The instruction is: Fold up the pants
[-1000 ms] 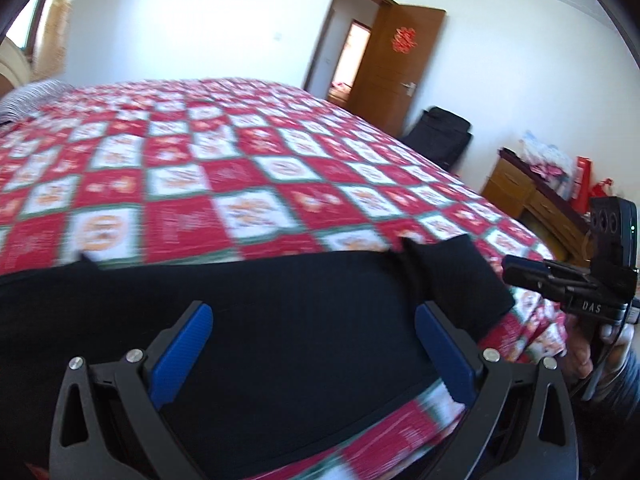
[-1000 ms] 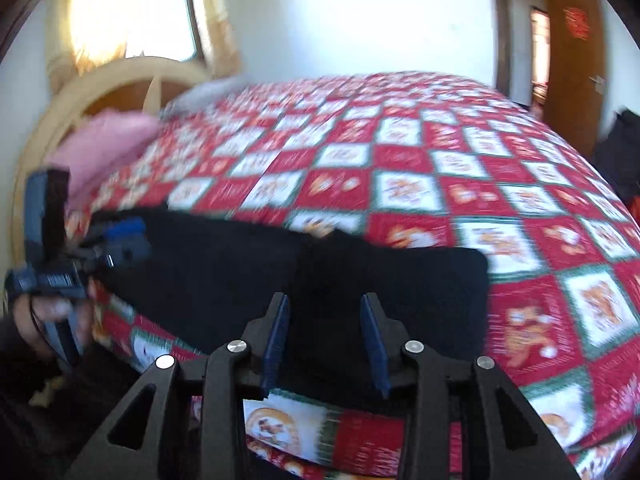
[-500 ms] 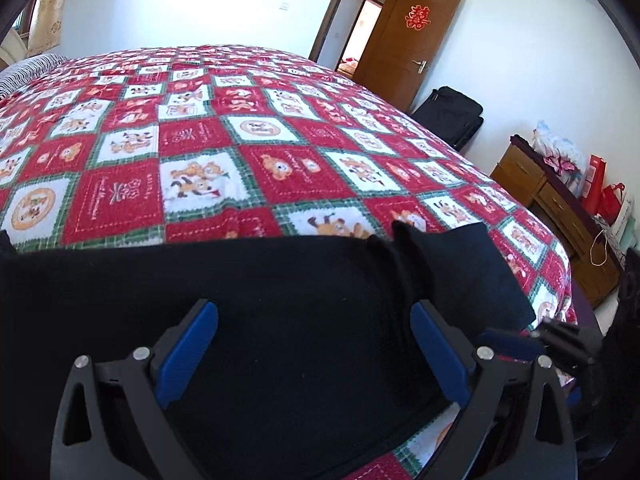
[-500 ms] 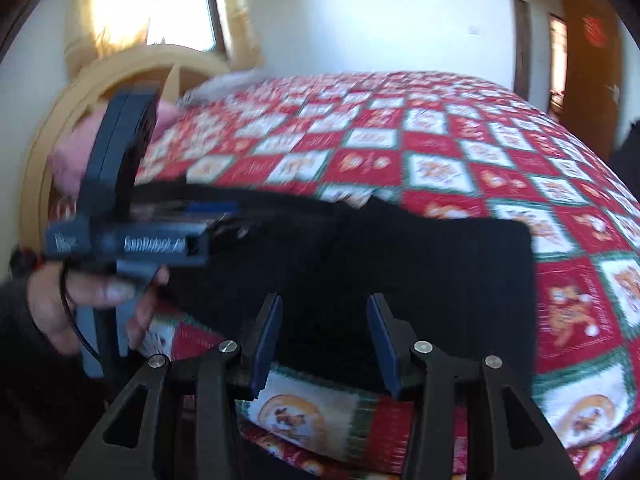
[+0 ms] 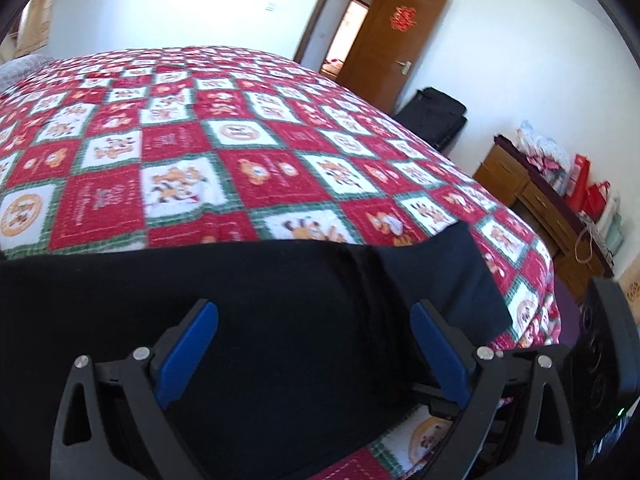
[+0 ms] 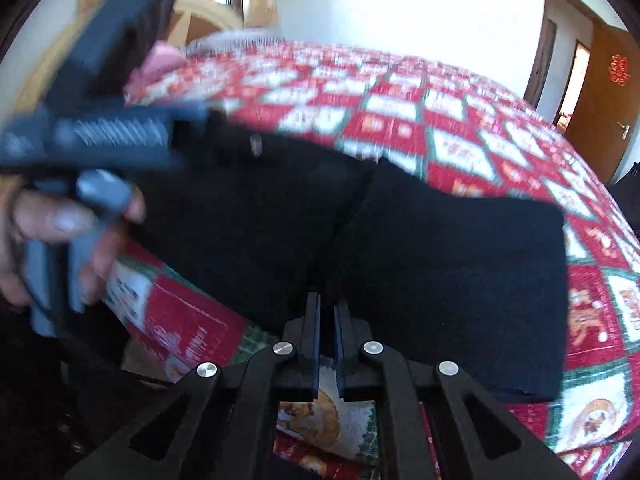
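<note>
Black pants [image 5: 280, 320] lie folded lengthwise along the near edge of the bed, with a raised crease near their right end [image 5: 360, 264]. My left gripper [image 5: 316, 324] is open, its blue pads spread wide just above the cloth. In the right wrist view the pants [image 6: 440, 248] fill the middle. My right gripper [image 6: 327, 312] has its jaws nearly together at the near edge of the pants; whether cloth is between them is hidden. The left gripper, held in a hand, shows blurred at the left of that view [image 6: 100, 136].
The bed has a red, white and green checked quilt [image 5: 240, 152]. A wooden door [image 5: 384, 44], a black bag [image 5: 436, 116] and a low wooden cabinet [image 5: 540, 208] with bags stand to the right. A headboard and pink pillow [image 6: 164, 56] are at the left.
My right gripper's jaws have closed from clearly apart to nearly together at the pants' near edge. The left gripper has moved right, closer to the right one, and stays open.
</note>
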Tool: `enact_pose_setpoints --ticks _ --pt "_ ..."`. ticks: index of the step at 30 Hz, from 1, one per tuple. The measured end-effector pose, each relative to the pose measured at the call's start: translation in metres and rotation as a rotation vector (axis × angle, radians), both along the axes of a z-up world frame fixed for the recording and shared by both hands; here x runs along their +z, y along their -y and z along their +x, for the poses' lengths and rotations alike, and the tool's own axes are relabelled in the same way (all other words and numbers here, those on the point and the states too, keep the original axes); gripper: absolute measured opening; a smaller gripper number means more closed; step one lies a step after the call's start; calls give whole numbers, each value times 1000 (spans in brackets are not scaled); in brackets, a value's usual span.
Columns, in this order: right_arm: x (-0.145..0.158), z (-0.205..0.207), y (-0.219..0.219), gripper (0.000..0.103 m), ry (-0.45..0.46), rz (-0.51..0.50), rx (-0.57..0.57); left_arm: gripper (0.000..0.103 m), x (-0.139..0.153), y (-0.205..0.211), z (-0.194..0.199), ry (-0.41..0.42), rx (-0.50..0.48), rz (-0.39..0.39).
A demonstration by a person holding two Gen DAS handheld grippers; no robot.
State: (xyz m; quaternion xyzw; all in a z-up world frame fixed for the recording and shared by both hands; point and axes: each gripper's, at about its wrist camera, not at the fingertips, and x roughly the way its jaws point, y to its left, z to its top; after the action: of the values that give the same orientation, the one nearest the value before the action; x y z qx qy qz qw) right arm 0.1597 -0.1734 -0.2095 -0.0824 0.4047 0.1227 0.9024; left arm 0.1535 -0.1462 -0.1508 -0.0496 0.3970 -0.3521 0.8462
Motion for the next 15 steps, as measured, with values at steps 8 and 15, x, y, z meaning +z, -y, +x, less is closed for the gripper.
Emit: enact_pose_setpoints --ticks 8,15 --pt "48 -19 61 53 180 168 -99 82 1 39 -5 -4 -130 15" --pt "46 -18 161 56 244 446 -520 61 -7 63 -6 -43 -144 47"
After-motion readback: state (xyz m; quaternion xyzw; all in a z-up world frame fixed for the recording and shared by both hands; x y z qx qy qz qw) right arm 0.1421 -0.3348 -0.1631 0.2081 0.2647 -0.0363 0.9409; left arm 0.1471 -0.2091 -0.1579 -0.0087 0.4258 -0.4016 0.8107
